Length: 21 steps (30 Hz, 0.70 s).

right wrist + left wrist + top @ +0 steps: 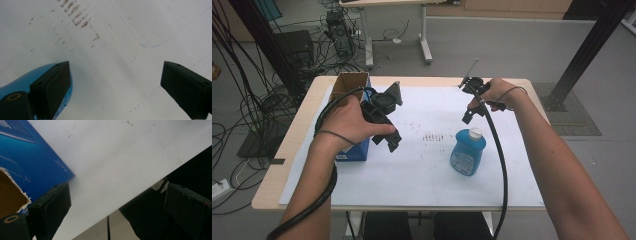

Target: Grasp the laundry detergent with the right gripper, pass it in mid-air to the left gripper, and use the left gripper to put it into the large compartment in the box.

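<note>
Left hand-held gripper [384, 122], jaws spread wide and holding nothing, hangs above the white sheet [422, 170] covering the pale wooden counter [292, 150], just beside the open blue cardboard box [351, 90] at the sheet's left edge. Right hand-held gripper [469, 107], jaws likewise wide apart and empty, hovers just beyond the blue plastic bottle with a white cap [468, 150], which stands upright right of the sheet's centre.

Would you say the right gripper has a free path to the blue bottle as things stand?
Probably yes. The right gripper hangs open just above and behind the blue bottle, which stands alone on the white sheet; nothing lies between them, and the box is far off.
</note>
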{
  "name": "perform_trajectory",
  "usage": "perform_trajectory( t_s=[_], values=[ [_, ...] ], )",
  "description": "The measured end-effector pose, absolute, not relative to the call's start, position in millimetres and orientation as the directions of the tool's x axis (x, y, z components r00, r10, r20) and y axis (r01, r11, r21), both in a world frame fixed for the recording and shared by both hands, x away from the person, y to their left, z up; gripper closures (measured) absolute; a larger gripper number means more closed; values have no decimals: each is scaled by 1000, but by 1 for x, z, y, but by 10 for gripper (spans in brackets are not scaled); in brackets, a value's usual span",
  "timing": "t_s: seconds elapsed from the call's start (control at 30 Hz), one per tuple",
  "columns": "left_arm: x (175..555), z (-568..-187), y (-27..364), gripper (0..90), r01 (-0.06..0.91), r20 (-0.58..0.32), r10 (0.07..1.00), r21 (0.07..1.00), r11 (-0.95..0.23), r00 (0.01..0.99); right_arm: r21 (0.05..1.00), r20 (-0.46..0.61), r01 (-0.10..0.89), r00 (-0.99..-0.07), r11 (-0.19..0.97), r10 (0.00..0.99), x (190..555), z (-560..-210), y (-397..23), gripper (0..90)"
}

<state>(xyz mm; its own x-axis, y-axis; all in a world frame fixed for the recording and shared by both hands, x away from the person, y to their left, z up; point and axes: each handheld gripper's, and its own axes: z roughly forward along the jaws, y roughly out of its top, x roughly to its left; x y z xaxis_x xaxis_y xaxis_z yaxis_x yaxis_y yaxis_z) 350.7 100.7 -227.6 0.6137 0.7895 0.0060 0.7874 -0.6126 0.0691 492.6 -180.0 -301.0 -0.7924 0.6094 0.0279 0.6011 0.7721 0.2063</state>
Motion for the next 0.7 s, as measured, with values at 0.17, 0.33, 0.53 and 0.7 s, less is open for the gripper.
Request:
perform_trajectory(
  t_s=[0.17,0.33,0.53,0.7],
  values=[
    [352,-226,100,77,787,3,791,93,-610,612,212,30,605,-789,767,614,493,-301,-182,92],
    [352,-226,99,77,787,6,791,84,-611,612,231,26,602,-789,764,614,492,-299,-185,91],
    [351,-230,100,76,791,5,794,87,-606,608,259,22,609,-780,750,626,487,-293,-192,88],
    [349,-236,99,76,793,0,796,85,-603,605,279,25,612,-775,740,632,484,-292,-202,88]
  ],
)
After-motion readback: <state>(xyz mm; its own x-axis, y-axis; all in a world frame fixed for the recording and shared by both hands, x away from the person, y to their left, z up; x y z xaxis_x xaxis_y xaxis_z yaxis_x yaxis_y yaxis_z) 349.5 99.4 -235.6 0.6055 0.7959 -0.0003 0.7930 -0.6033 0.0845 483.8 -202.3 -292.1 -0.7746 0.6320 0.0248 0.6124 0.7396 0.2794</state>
